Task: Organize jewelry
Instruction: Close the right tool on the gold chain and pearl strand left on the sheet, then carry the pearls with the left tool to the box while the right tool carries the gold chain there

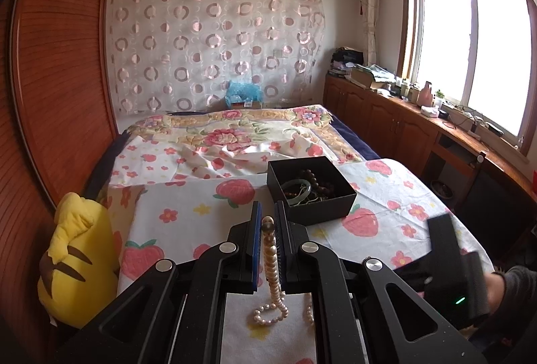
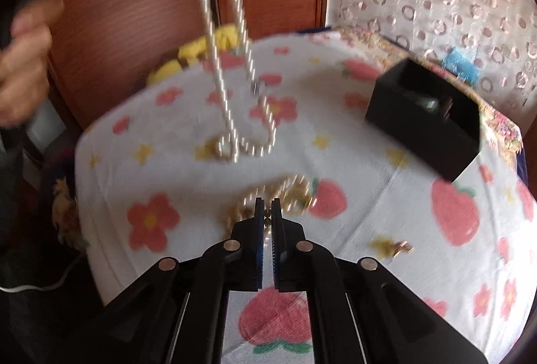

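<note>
The left tongs [image 1: 267, 213] were closed on one pearl necklace [image 1: 270, 266]. The right tongs [image 2: 267, 206] stood almost closed, holding nothing certain. One black box [image 1: 310, 189] stood nearby.

No readable text, labels, brands or numbers in either view

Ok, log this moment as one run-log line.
left gripper: shut on pearl necklace, lifted | right gripper: shut on gold chain | black box: open

Both grippers, left gripper [image 1: 267, 216] and right gripper [image 2: 267, 209], are matte black with blue pads on the fingers and silver round screws behind them.
</note>
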{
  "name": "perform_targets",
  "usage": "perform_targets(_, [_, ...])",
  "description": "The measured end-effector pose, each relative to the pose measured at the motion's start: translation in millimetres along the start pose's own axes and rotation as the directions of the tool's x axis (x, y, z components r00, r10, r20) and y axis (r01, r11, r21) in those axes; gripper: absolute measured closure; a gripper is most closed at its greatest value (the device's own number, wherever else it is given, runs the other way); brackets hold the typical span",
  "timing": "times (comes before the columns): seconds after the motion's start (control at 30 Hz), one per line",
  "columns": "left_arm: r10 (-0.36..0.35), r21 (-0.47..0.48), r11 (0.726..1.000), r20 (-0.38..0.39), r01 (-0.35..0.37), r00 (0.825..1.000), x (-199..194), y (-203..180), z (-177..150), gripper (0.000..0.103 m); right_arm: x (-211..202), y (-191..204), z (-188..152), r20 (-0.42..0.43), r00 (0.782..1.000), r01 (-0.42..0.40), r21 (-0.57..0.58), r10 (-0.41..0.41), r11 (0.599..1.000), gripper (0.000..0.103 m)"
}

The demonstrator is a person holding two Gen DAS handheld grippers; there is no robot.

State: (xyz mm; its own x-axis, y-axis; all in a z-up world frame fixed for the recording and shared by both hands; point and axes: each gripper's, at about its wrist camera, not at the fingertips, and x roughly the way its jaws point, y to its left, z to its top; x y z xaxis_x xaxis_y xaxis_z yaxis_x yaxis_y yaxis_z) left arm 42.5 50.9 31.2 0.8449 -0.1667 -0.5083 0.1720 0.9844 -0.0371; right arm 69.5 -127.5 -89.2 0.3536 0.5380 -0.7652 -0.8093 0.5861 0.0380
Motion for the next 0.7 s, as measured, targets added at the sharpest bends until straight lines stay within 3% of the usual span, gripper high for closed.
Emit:
perform_targets(0.33, [-0.004,0.001,1.0,0.013,0.004,1.0,1.1,-0.8,-3.5,0.096,-67.6,-23.3,43.7,0.171,0.984,0.054,0.021,-0.056,0.998,0.098])
perform_targets(0.7, [-0.017,0.007,1.0,0.036,0.016,0.999,3.9,-10.0,16.6,0.096,-114.3,-51.1,57.5,0.256,0.959,0.113,0.05,-0.122,0.992,0.098])
